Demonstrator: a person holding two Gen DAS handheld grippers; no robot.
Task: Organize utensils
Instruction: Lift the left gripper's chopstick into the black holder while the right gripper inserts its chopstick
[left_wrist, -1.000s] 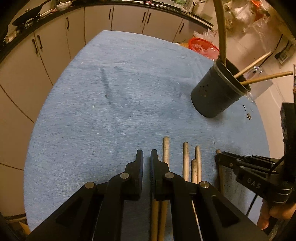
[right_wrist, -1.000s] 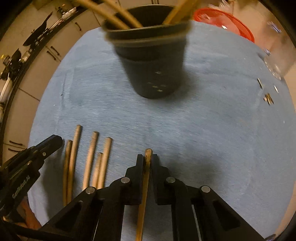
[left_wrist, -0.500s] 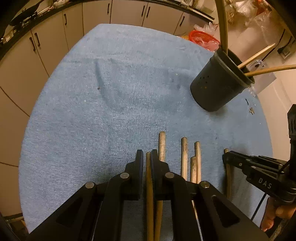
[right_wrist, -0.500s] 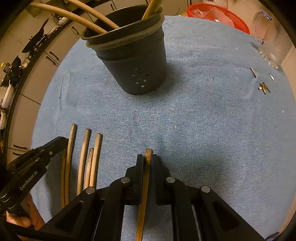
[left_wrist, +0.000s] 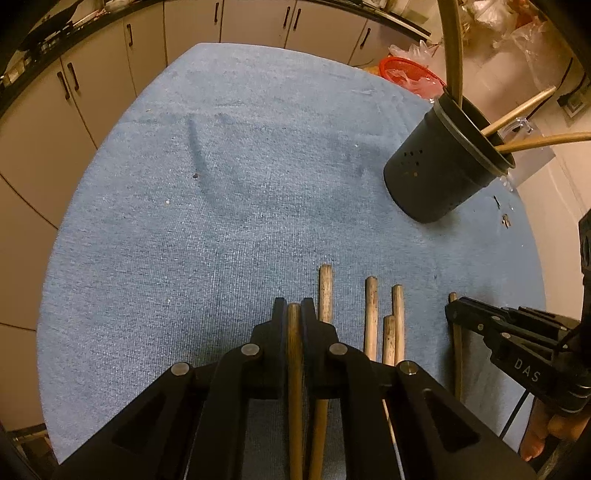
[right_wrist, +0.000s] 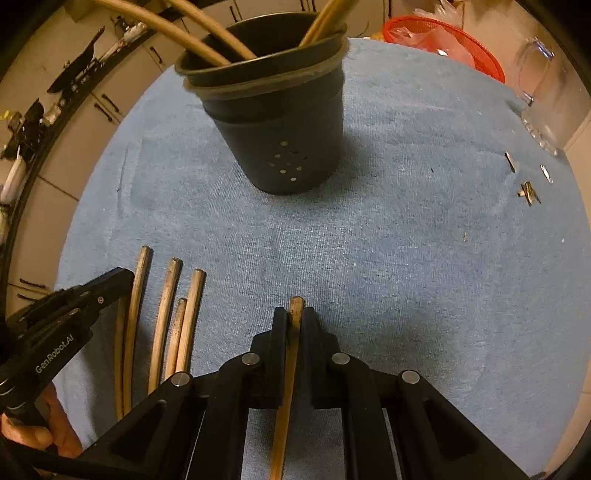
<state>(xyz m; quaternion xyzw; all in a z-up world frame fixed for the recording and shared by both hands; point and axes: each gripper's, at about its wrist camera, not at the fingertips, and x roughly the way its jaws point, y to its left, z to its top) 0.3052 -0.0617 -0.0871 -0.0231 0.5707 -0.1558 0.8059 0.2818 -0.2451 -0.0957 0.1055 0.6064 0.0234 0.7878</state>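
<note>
Since a second ago, left gripper (left_wrist: 293, 314) is now clamping a wooden stick (left_wrist: 294, 369); right gripper (right_wrist: 293, 317) is pinching another stick (right_wrist: 286, 387). Both sticks are pointing ahead; black utensil holder (right_wrist: 280, 129) is sitting nearer the right gripper, ahead and slightly left.

The cloth (left_wrist: 221, 206) over the table is blue, matt and nubbly like towelling; the sticks (left_wrist: 371, 314) near its front edge look like dull, scuffed wood; the pot (right_wrist: 280, 136) toward the far edge is dark matt plastic with small holes; both the left gripper (left_wrist: 294, 314) and right gripper (right_wrist: 294, 317) are smooth black plastic with metal pins.
</note>
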